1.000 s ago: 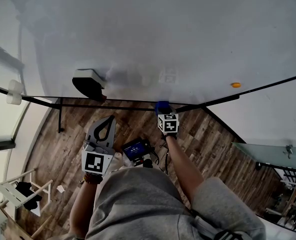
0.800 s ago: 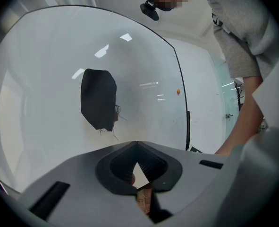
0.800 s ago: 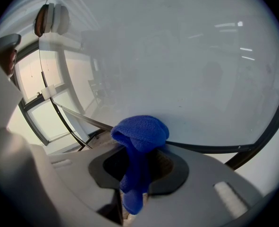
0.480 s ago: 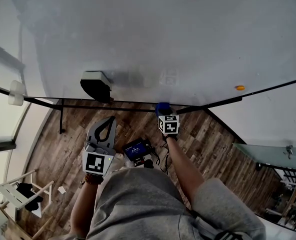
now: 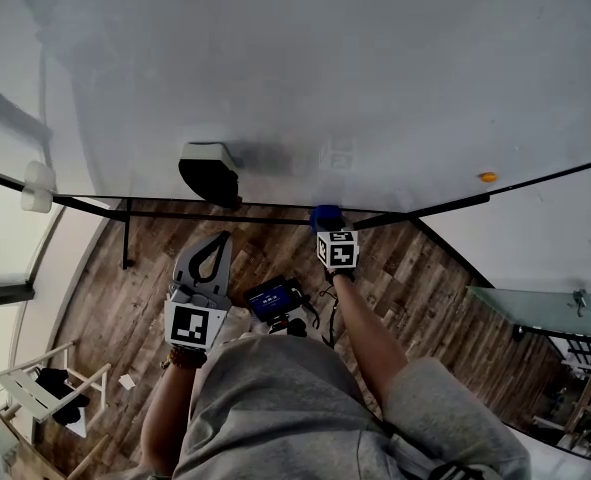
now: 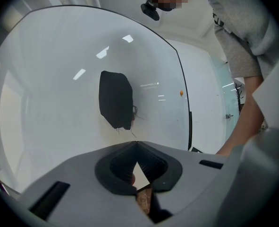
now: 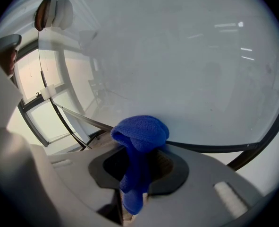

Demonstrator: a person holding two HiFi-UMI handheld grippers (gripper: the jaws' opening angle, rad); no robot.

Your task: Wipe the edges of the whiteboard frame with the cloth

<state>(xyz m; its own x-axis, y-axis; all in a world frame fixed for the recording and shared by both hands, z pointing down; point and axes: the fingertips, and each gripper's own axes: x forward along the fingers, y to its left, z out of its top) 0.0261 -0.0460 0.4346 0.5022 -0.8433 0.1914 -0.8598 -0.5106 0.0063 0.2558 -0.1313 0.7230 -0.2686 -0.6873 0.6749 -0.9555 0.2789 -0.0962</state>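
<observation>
The whiteboard (image 5: 355, 68) fills the upper head view, with its thin black frame (image 5: 175, 211) along the lower edge. A blue cloth (image 5: 324, 215) presses against that frame near the middle. My right gripper (image 5: 325, 224) is shut on the cloth. In the right gripper view the cloth (image 7: 141, 134) bulges out of my right gripper (image 7: 139, 162) and touches the dark frame (image 7: 210, 148). My left gripper (image 5: 216, 240) hangs below the board, left of the right one, touching nothing. In its own view my left gripper (image 6: 137, 145) has its jaws together and holds nothing.
A black-faced eraser (image 5: 210, 173) sticks to the board just above the frame, left of the cloth, and faces my left gripper (image 6: 115, 100). A small orange magnet (image 5: 487, 177) sits at the right. A white clip (image 5: 37, 186) marks the left frame. Wooden floor (image 5: 125, 298) lies below.
The eraser and orange magnet have drifted right in the head view while the cloth stays mid-picture, so the cloth has slid slightly left along the frame. The left gripper has not moved.
</observation>
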